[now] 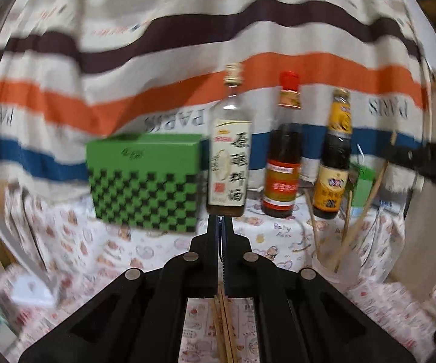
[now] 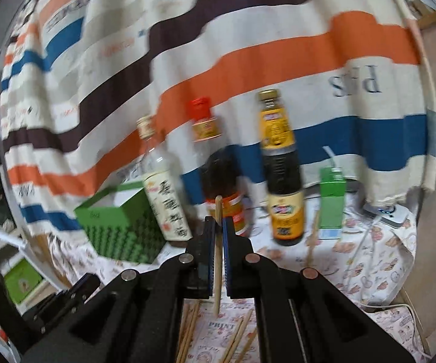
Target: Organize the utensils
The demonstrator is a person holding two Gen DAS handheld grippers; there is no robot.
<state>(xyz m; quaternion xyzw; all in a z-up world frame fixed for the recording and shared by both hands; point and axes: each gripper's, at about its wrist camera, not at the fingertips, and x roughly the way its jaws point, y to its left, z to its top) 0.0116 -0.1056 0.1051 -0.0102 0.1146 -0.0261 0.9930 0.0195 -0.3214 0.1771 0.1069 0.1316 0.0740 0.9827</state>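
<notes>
Across the middle of both views a row of three bottles stands on a printed tablecloth [image 1: 66, 242]: a clear bottle with a pale label [image 1: 228, 157], a red-capped bottle [image 1: 283, 163] and a dark bottle with a yellow neck [image 1: 334, 157]. A green checked box [image 1: 145, 181] sits at their left, and a striped cloth [image 1: 187, 36] hangs behind everything. In the right wrist view a small green carton [image 2: 332, 202] stands right of the bottles.

At lower right of the left wrist view a translucent cup [image 1: 336, 267] holds several chopsticks leaning at different angles, just in front of the yellow-necked bottle.

The right gripper [image 2: 218, 227] clamps one wooden chopstick [image 2: 217, 254] between its blue pads; the stick runs almost straight up the frame, its upper end poking above the fingertips, its lower end hanging below the jaws. Loose chopsticks [image 2: 187, 332] lie on the cloth at the bottom of that view.

The left gripper [image 1: 219, 227] is fully closed; two chopsticks [image 1: 224, 326] show below its jaws, but whether it pinches them cannot be told.
</notes>
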